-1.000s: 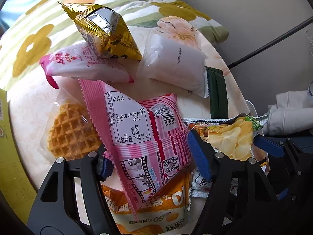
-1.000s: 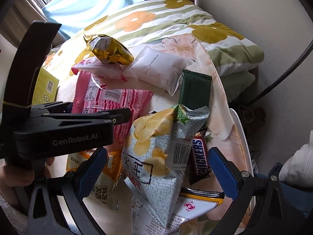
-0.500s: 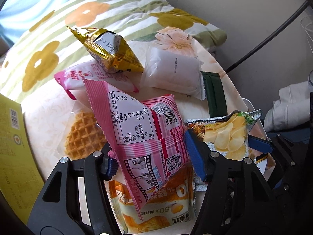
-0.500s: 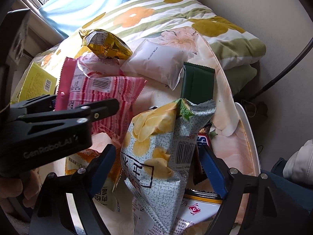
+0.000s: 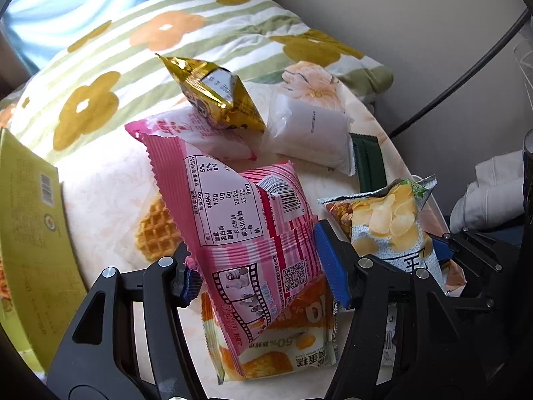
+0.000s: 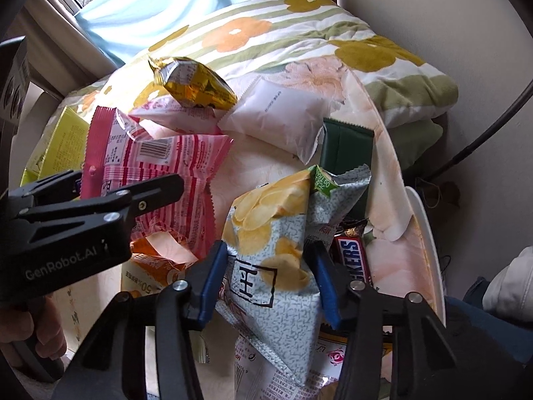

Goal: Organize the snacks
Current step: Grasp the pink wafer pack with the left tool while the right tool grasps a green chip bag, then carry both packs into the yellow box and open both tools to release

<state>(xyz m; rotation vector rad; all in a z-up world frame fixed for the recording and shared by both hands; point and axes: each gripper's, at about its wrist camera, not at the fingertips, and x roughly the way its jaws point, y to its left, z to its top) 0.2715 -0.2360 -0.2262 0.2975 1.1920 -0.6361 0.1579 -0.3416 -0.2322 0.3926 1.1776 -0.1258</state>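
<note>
You've got a bag in each hand right now, so you're mid pick-up on both sides. Your left gripper (image 5: pixel 263 276) has its fingers closed on the pink snack bag (image 5: pixel 246 233), holding it tilted above the orange cake packet (image 5: pixel 283 350) near the front edge of the surface (image 5: pixel 100 180). Your right gripper (image 6: pixel 266 280) has its fingers pinched on the chips bag (image 6: pixel 276 260), held up over the Snickers bar (image 6: pixel 353 260) by the surface's right edge. Where they're meant to end up, I can't tell; maybe the green box (image 5: pixel 30 233) at the left edge. For the next move I'd go gentle, chips crush easily, and lift both bags clear of the pile first.
</note>
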